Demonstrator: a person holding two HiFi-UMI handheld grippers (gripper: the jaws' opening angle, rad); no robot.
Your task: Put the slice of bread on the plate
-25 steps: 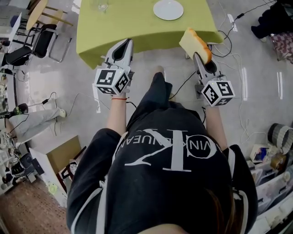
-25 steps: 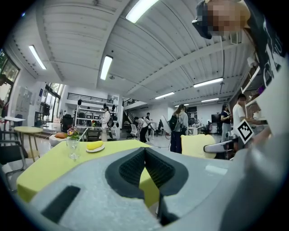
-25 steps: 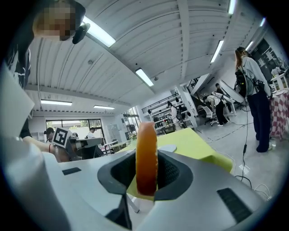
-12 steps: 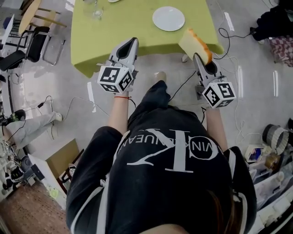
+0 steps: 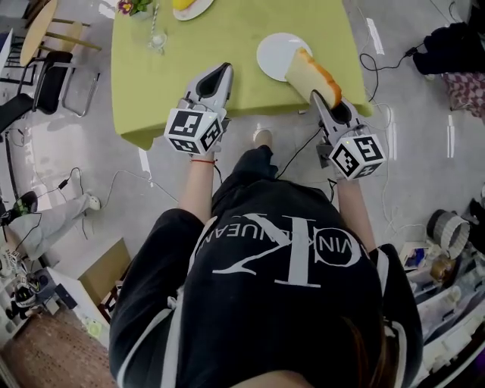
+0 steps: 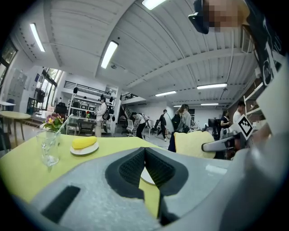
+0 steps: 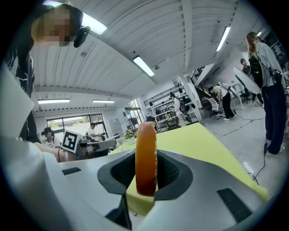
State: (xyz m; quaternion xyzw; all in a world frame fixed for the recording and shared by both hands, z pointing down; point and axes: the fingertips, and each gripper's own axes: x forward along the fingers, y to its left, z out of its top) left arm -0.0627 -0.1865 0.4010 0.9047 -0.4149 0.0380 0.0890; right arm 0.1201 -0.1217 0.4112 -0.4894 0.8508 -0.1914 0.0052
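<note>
A thick slice of bread point(image 5: 310, 74) with an orange-brown crust stands on edge in my right gripper point(image 5: 324, 101), which is shut on it. In the head view the slice hangs over the near edge of the green table point(image 5: 197, 45) and overlaps the white plate point(image 5: 274, 51). The right gripper view shows the bread point(image 7: 146, 158) crust-on between the pads. My left gripper point(image 5: 220, 76) is shut and empty, level over the table's near edge to the left of the plate. In the left gripper view the plate point(image 6: 147, 177) shows just behind the shut tips, with the bread point(image 6: 194, 143) to the right.
At the table's far left stand a drinking glass point(image 5: 155, 38), flowers point(image 5: 130, 7) and a small plate with something yellow point(image 5: 189, 7). Chairs point(image 5: 57, 72) stand left of the table. Cables point(image 5: 383, 53) lie on the floor to the right. Several people stand far behind.
Both grippers have moved forward to the table. The bread, earlier short of the table's near corner, now overlaps the white plate. The left gripper's tip has reached over the table edge.
</note>
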